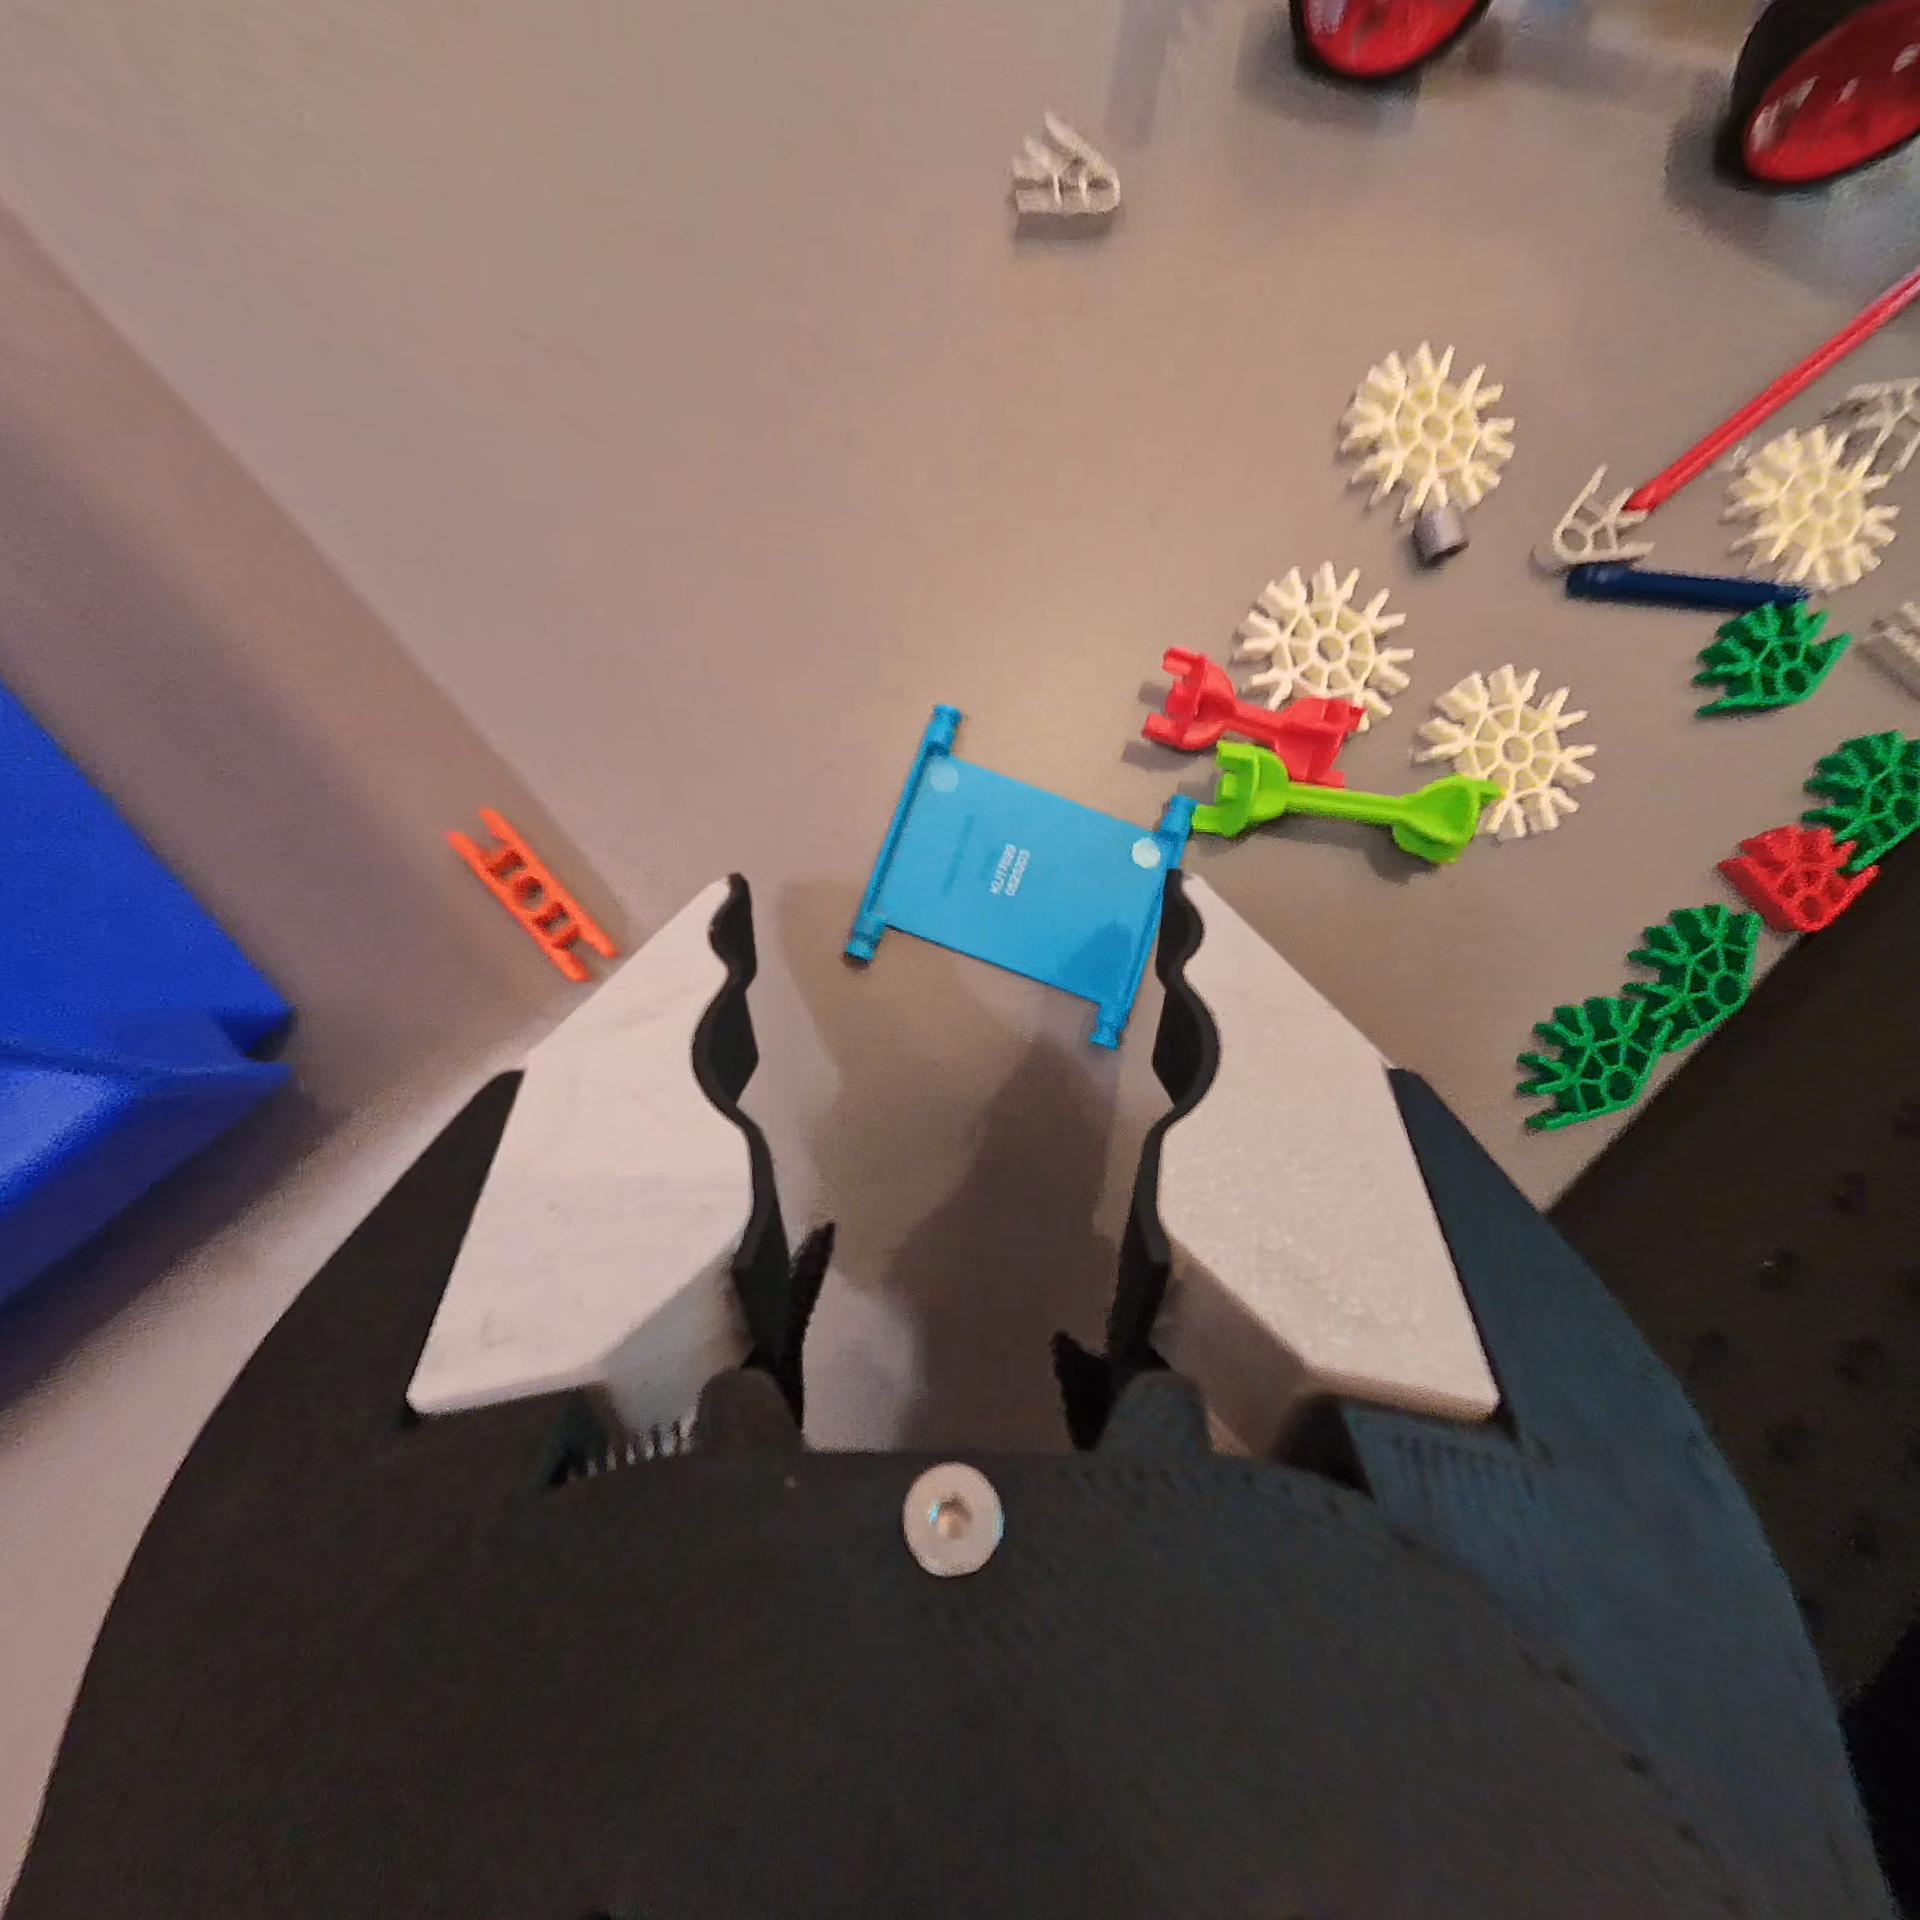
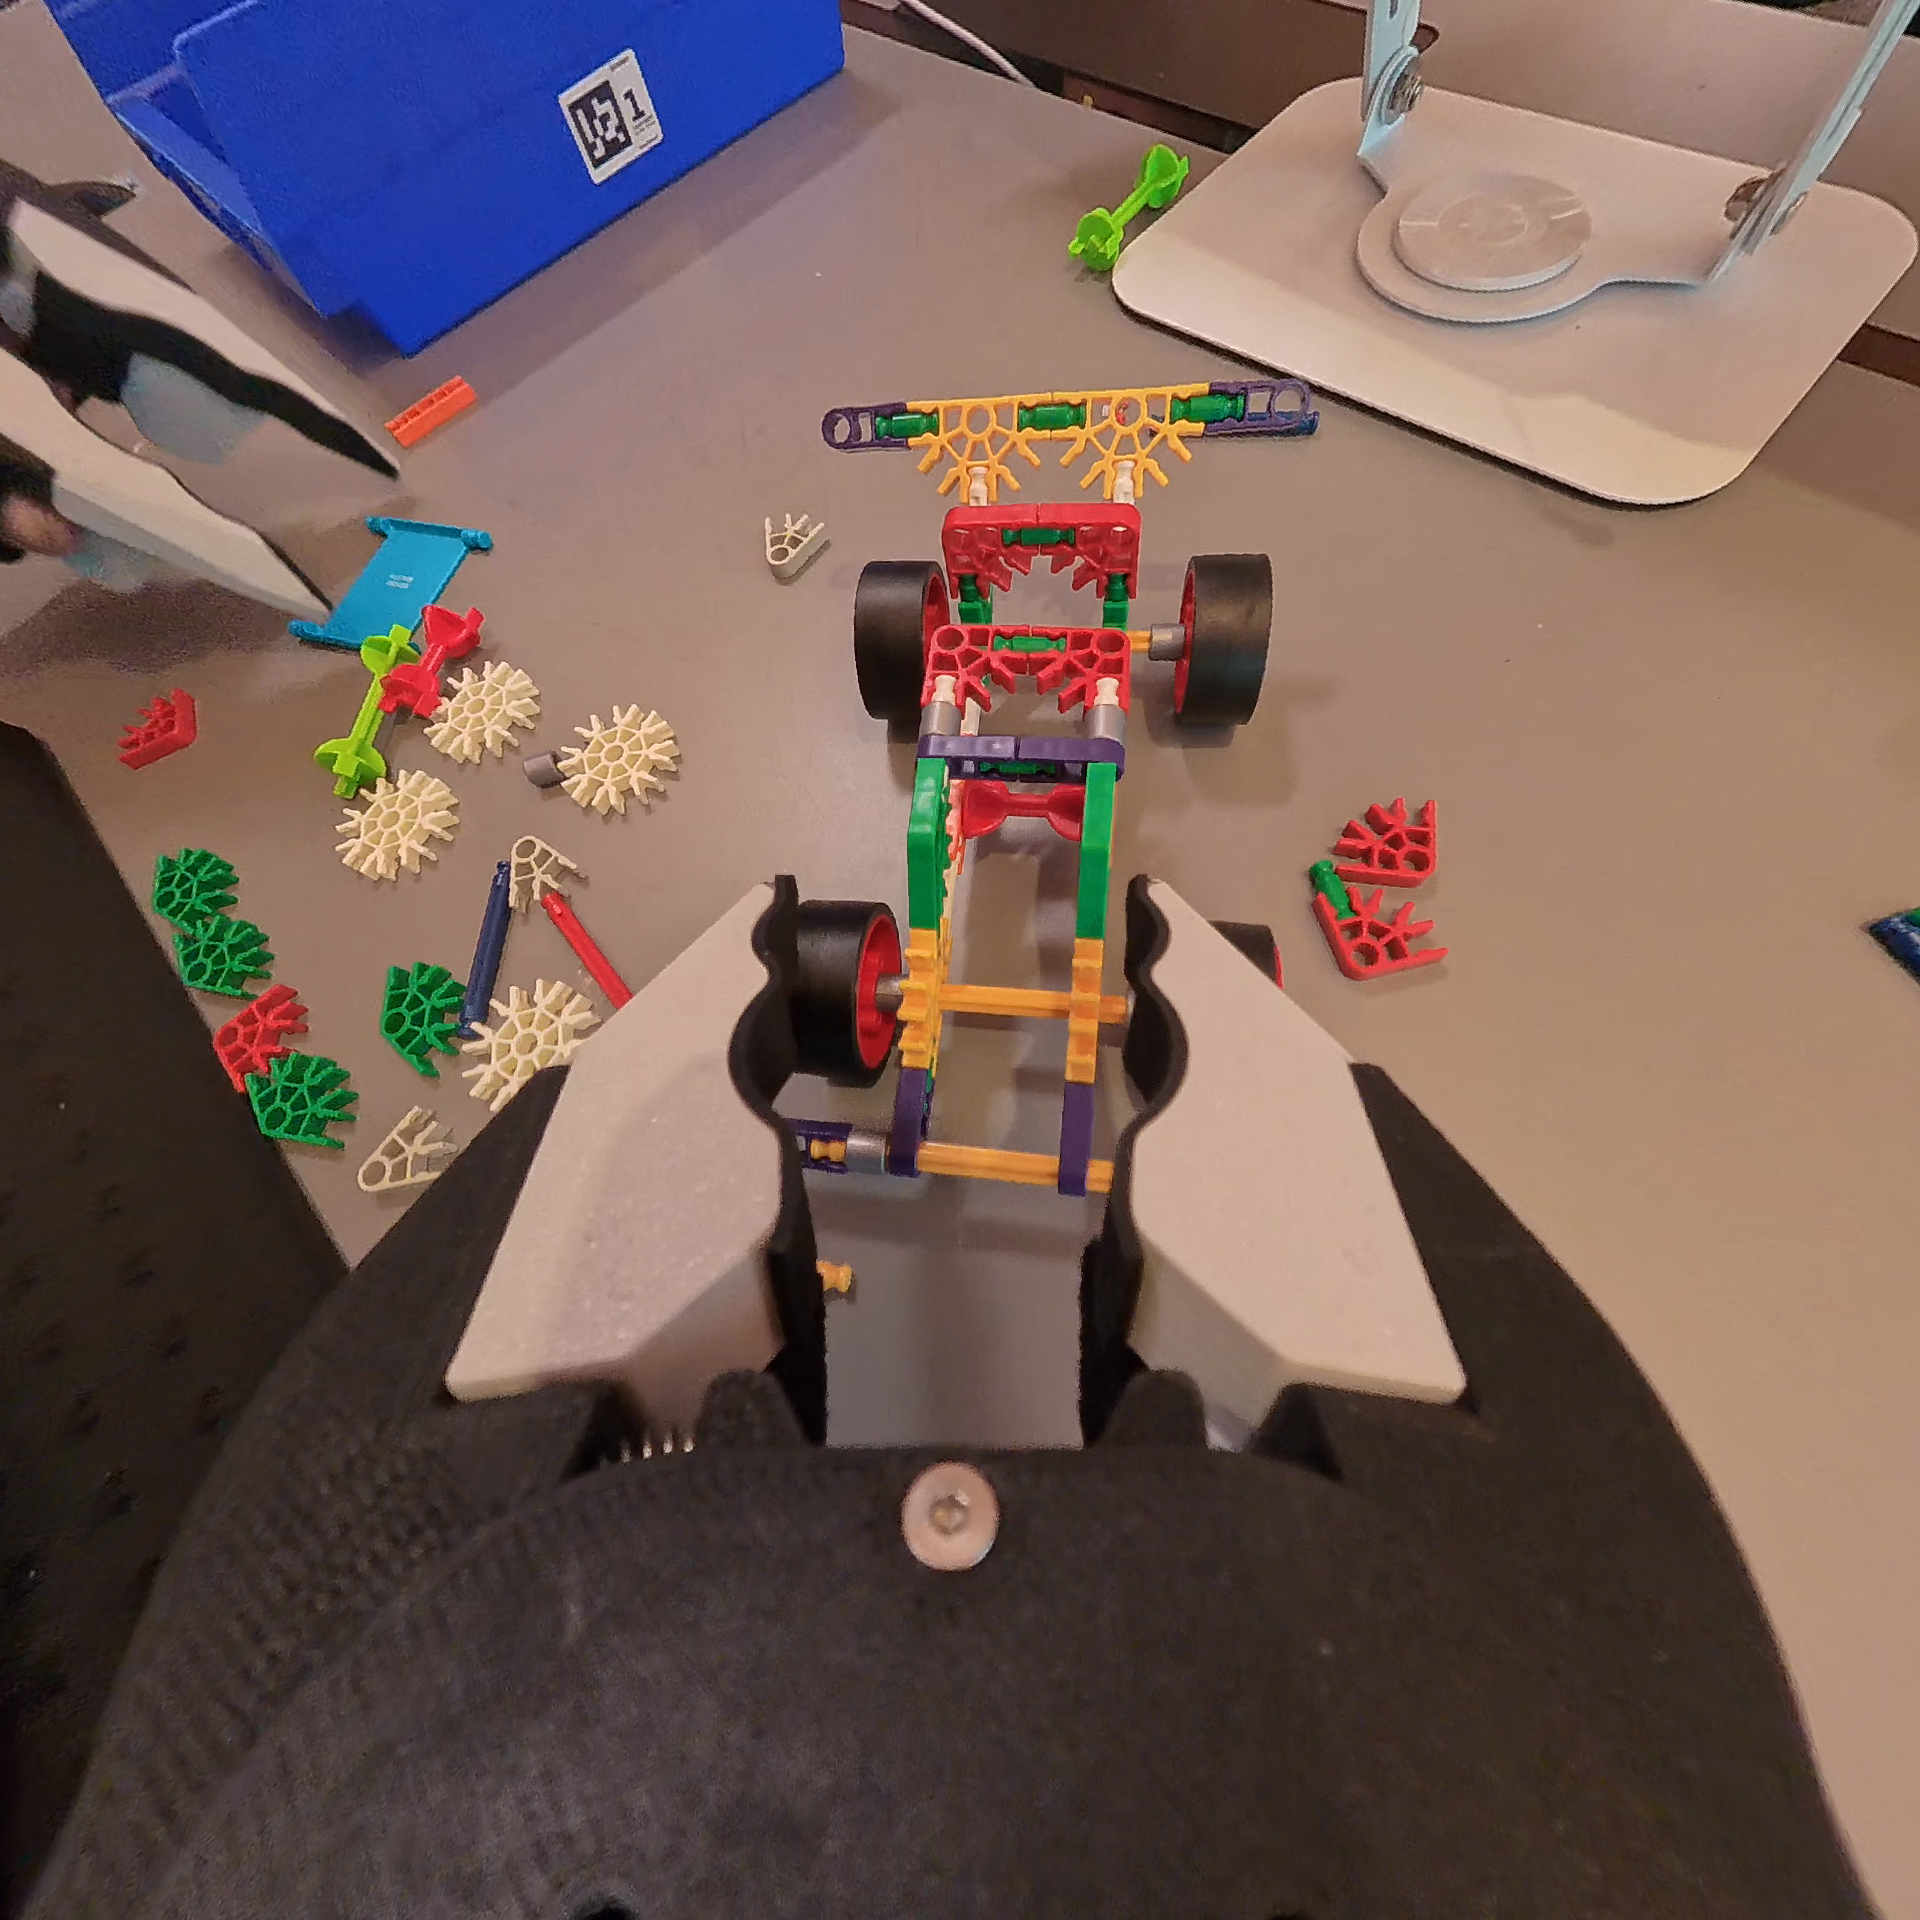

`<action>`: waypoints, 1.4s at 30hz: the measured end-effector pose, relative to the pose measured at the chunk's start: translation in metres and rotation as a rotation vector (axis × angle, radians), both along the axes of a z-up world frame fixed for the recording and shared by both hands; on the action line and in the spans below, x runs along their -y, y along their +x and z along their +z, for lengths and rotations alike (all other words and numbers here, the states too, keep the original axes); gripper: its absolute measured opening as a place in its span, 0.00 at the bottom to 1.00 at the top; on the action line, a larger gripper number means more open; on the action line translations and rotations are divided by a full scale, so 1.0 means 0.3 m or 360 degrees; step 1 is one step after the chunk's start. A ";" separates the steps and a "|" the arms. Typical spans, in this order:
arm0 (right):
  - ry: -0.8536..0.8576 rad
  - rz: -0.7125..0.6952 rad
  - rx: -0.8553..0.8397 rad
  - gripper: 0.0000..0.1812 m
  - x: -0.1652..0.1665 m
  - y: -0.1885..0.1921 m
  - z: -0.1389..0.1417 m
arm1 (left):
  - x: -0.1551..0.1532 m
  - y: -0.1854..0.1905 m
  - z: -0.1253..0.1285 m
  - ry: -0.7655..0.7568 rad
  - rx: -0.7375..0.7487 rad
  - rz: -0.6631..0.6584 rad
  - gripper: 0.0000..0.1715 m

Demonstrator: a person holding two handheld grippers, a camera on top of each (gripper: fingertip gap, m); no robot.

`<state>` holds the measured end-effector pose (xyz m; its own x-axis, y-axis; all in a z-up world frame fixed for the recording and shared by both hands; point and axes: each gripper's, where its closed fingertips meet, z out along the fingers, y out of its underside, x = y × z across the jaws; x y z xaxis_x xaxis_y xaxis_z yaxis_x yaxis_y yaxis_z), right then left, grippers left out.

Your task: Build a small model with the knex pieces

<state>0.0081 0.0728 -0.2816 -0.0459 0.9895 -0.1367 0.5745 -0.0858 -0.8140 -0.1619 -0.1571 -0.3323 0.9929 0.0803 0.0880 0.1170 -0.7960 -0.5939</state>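
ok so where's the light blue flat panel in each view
Left wrist view: light blue panel lies flat just ahead of the open left gripper, near centre.
Right wrist view: light blue panel sits far left, at the left gripper's tips.
Shared landmark: the lime green rod crossed with a red one, beside the panel.

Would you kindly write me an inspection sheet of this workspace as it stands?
Surface: grey table, dark floor beside it.
Job's things: toy car upright on its wheels; blue panel lying flat.
Clutter: loose white, green and red connectors, some rods.
Grippers: left gripper open, at the blue panel; right gripper open, jaws astride the car's rear.
Cables: nothing seen.
Surroundings: blue bin, grey stand base.
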 end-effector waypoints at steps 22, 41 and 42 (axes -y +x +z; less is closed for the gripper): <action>-0.0058 -0.0086 -0.0080 0.31 -0.064 0.131 -0.016 | -0.060 0.101 0.029 0.0132 0.0069 0.0023 0.52; -0.0073 -0.0078 -0.0108 0.30 -0.060 0.140 -0.016 | -0.135 0.135 -0.006 0.0138 -0.0151 -0.0006 0.00; -0.0050 -0.0075 -0.0115 0.30 -0.056 0.140 -0.005 | -0.133 0.126 0.009 0.0156 -0.0139 0.0004 0.00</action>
<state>0.0501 0.0897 -0.2830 -0.0106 0.9861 -0.1660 0.5091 -0.1375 -0.8497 -0.1242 -0.1173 -0.3295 0.9969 0.0779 0.0089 0.0634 -0.7335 -0.6767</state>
